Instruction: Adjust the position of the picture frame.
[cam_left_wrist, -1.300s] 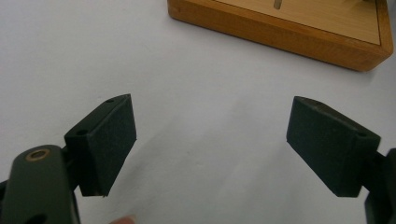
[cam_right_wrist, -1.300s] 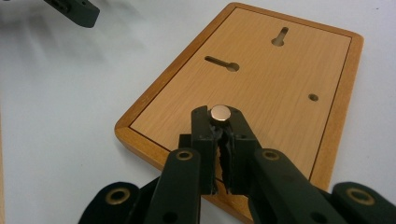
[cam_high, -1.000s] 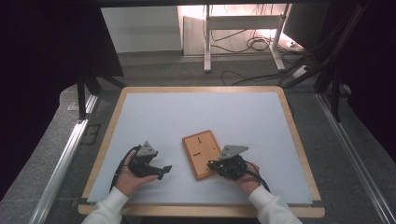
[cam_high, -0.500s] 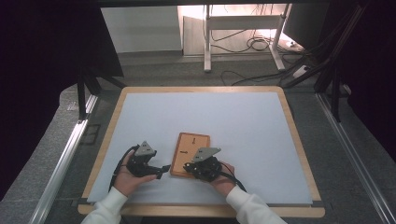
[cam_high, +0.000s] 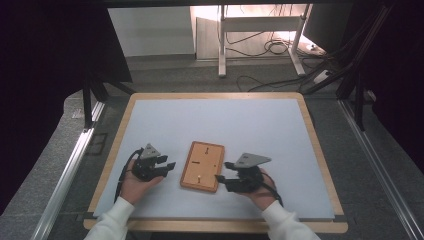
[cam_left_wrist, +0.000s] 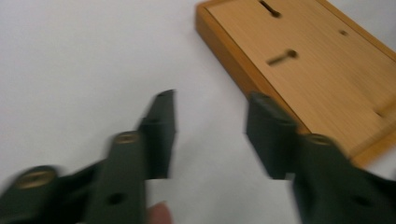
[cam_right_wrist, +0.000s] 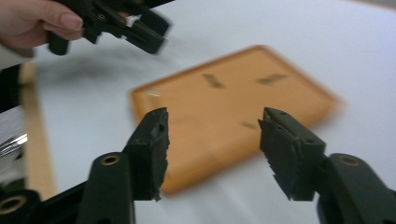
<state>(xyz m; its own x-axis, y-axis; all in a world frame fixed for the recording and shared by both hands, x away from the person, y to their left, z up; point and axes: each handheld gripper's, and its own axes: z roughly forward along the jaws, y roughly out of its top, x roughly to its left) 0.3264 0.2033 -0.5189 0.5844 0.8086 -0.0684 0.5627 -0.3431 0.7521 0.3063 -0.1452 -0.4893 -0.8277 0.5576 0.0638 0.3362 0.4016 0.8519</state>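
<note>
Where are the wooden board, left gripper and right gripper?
wooden board (cam_high: 202, 166), high view, middle of its top face.
left gripper (cam_high: 171, 166), high view, midway between its fingertips.
right gripper (cam_high: 223, 171), high view, midway between its fingertips.

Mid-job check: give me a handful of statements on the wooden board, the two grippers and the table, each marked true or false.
1. The wooden board lies flat on the white table top. True.
2. The right gripper is clamped on the board. False: in the right gripper view its jaws have just been opening and stand apart, off the board.
3. The left gripper sits to the left of the board in the high view. True.
4. The left gripper holds the board up off the table. False: its jaws have just been closing, but nothing is between them.
5. The board's upper face has slots cut in it. True.
6. A second board lies at the table's far edge. False: there is one board.
</note>
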